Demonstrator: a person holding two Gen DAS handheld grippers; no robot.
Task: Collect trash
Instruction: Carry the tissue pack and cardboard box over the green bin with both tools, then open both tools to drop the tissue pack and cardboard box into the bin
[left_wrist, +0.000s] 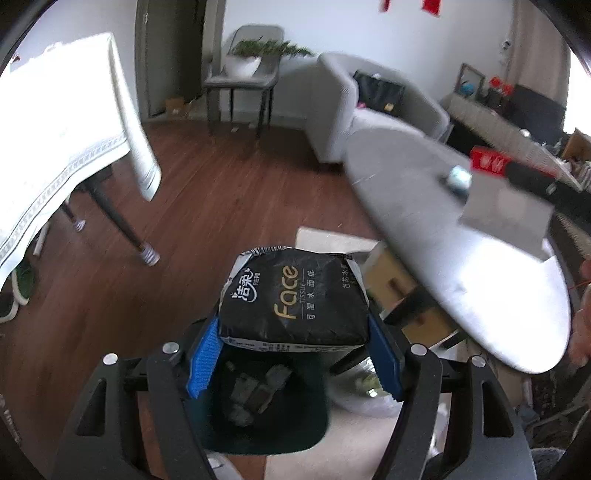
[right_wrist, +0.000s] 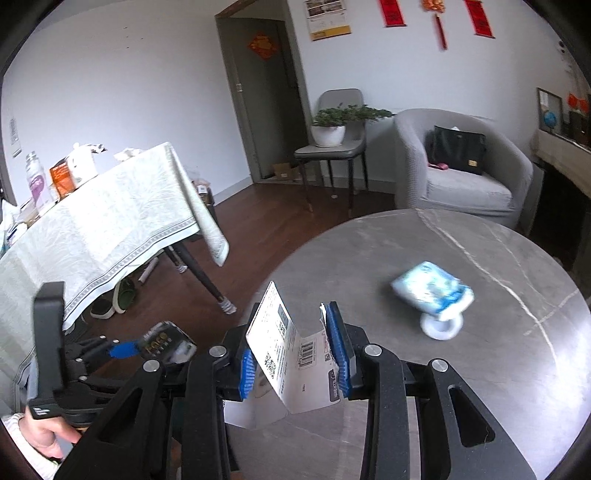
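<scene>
A black "Face" tissue pack (left_wrist: 295, 299) is clamped between the blue pads of my left gripper (left_wrist: 293, 321). It hangs over a dark bin (left_wrist: 314, 417) on the floor that has scraps inside. The right wrist view shows that same left gripper (right_wrist: 125, 349) low at the left, with a hand (right_wrist: 44, 439) on its grip. My right gripper (right_wrist: 291, 343) is shut on a folded white carton (right_wrist: 280, 343) printed with barcodes, at the near edge of the round grey table (right_wrist: 424, 236). On the table lie a blue-and-white wrapper (right_wrist: 432, 288) and a small white ring (right_wrist: 439, 326).
A table under a white cloth (right_wrist: 110, 221) stands at the left with bottles and boxes on it. Behind are a grey armchair (right_wrist: 461, 184) with a black bag and a chair (right_wrist: 332, 151) bearing a potted plant. A cardboard box (left_wrist: 391, 277) sits under the round table.
</scene>
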